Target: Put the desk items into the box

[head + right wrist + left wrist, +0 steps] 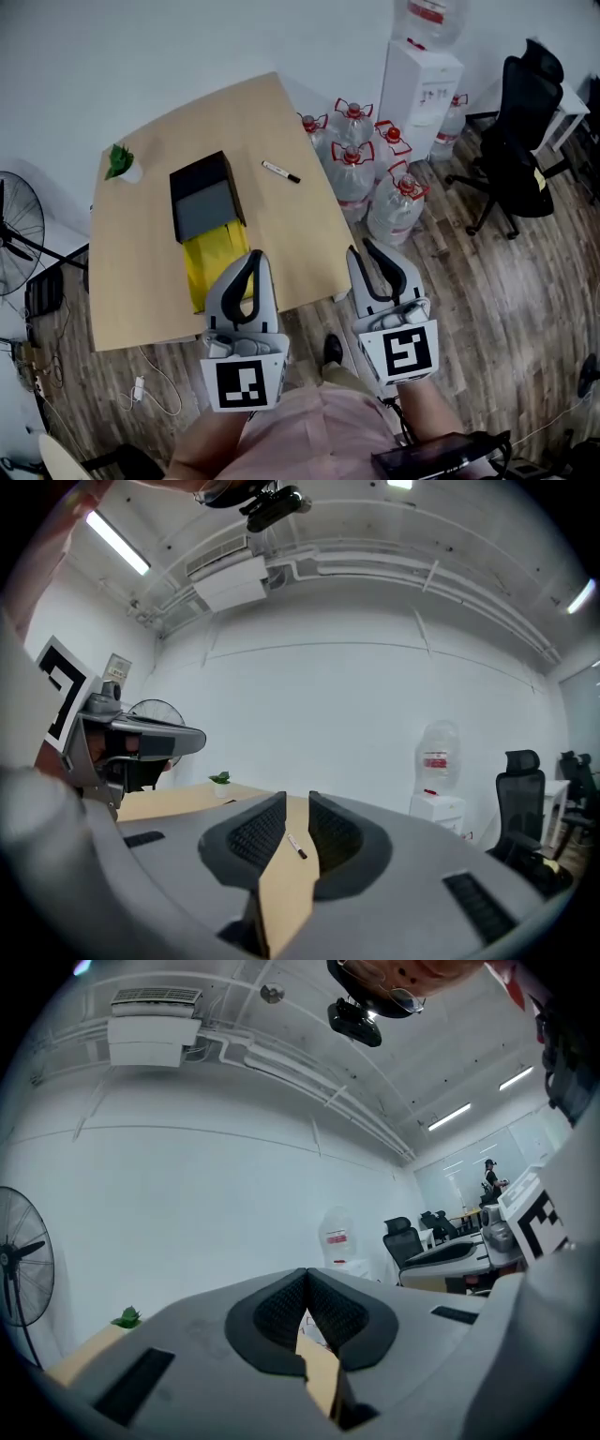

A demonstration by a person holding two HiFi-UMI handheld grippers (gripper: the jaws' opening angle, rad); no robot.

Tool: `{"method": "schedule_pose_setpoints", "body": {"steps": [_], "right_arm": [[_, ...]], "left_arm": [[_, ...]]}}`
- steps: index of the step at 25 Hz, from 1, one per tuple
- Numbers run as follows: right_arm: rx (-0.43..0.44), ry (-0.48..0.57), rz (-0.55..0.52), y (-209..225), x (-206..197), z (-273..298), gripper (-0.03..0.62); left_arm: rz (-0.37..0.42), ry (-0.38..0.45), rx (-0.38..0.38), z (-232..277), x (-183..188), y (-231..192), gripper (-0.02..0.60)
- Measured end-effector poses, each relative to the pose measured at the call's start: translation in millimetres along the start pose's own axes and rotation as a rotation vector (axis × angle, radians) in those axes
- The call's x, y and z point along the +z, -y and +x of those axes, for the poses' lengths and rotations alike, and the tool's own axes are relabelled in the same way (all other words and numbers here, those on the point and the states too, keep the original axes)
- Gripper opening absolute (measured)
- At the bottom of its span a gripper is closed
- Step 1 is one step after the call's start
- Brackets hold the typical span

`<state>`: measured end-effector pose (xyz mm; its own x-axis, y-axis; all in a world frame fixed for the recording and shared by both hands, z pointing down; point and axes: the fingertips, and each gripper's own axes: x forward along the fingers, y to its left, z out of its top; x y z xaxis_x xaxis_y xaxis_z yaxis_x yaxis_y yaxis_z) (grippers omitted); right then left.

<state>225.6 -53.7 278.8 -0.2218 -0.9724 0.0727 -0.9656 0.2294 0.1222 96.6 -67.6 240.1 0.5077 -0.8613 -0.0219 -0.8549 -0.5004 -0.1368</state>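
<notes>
The left claw [253, 255] is pressed shut and holds nothing. The right claw [360, 247] is open just a crack and is empty too. Both hang at the near edge of the desk [281, 117], likely getting ready. The pen [280, 172] lies on the desk, apart from the black box [202, 199], not packed yet.

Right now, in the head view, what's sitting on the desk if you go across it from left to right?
Potted plant → black box → marker.
</notes>
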Motion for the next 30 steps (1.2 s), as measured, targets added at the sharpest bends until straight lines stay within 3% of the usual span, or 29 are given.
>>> {"method": "schedule_pose_setpoints", "body": {"steps": [14,24,30], "right_arm": [[0.119,-0.005,-0.054,11.8,7.5,84.5,0.077],[0.137,-0.076,-0.081,19.0,-14.5,157.6,0.08],[0.164,-0.14,-0.094,19.2,-32.2,215.1,0.084]], "left_arm": [[-0.047,-0.03,0.126,44.0,-16.9,-43.5,0.011],[-0.097,-0.051,0.108,99.6,-46.5,-81.3,0.011],[-0.124,-0.105,0.114,137.8,-71.6,-116.6,0.01]]}}
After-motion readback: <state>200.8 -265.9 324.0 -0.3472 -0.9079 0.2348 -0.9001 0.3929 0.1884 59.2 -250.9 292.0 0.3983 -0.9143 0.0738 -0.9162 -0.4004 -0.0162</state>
